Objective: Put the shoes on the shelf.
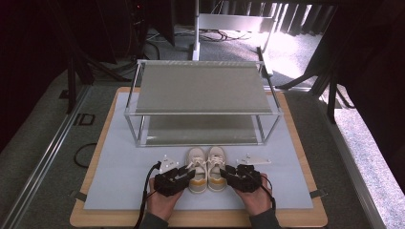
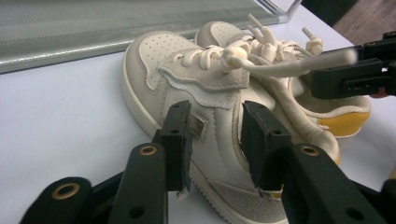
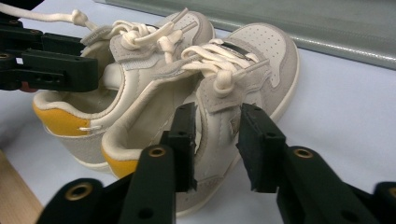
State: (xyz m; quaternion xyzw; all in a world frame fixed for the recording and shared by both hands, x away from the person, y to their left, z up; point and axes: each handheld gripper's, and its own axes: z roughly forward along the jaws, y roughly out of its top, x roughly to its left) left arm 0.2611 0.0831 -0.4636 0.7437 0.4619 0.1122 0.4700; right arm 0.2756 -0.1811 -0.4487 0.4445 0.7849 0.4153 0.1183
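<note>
Two small shoes (image 1: pixel 206 169) lie side by side, toes toward twelve o'clock, between my claws: left claw (image 1: pixel 189 174) at nine, right claw (image 1: pixel 225 172) at three, each part-open astride its shoe's outer side wall, no squeeze visible.

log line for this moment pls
left gripper: jaws straddle left shoe side, grip unclear | right gripper: same at right shoe | rack: behind
</note>
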